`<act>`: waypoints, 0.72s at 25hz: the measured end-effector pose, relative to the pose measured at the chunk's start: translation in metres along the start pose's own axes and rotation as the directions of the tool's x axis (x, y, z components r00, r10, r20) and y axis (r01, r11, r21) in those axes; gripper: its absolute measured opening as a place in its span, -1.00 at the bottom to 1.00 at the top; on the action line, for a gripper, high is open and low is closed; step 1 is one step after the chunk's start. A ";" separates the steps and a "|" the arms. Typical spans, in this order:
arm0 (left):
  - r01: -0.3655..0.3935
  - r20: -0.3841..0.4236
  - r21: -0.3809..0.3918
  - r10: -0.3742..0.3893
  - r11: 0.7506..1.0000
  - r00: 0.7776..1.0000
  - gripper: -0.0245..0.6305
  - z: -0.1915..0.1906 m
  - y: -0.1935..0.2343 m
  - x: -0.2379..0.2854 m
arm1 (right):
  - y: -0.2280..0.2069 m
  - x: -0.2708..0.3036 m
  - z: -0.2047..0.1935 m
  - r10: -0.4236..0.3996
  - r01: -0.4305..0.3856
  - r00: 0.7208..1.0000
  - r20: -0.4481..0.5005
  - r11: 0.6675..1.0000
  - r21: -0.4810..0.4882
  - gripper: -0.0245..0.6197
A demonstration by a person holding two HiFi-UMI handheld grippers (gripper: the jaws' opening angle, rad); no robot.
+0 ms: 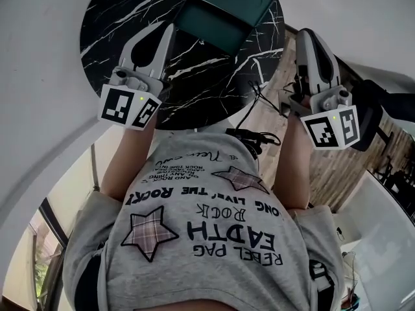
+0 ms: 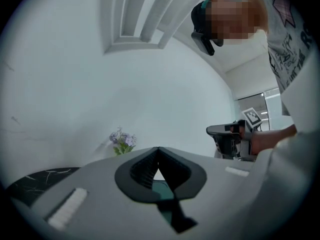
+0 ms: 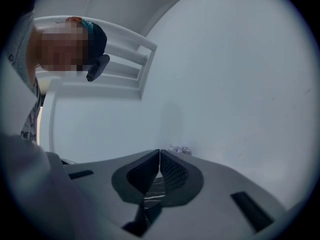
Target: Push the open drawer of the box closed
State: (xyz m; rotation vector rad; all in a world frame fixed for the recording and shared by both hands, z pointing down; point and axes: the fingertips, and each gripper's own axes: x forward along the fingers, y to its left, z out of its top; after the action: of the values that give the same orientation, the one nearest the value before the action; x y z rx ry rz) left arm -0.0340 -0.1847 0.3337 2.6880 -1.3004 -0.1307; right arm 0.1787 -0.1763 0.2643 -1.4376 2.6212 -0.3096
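A dark green box (image 1: 225,10) stands at the far side of a round black marble table (image 1: 117,18). Its lower, flatter part juts towards me and looks like the open drawer. My left gripper (image 1: 170,27) hangs over the table just left of the box, its fingertips together and nothing between them. My right gripper (image 1: 305,34) is off the table's right edge, also shut and empty. In the left gripper view the left gripper's (image 2: 158,149) tips meet, and a bit of green shows below them. The right gripper (image 3: 159,151) shows its tips touching over marble.
Black cables (image 1: 253,118) trail off the table's near edge over a wooden floor (image 1: 324,167). A dark seat-like object (image 1: 376,109) stands at the right. A small bunch of purple flowers (image 2: 121,141) is by the white wall beyond the table.
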 end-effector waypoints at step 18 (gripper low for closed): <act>-0.073 -0.122 0.011 0.074 0.997 0.990 -0.90 -0.068 0.028 0.015 | -0.055 0.038 -0.057 -0.035 0.034 0.988 -0.151 0.999 -0.003 -0.88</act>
State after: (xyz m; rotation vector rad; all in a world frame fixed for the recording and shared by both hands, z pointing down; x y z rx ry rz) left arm -0.0364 -0.2069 0.4056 2.6039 -1.3619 0.0462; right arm 0.1907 -0.2305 0.3322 -1.5177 2.7159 -0.4381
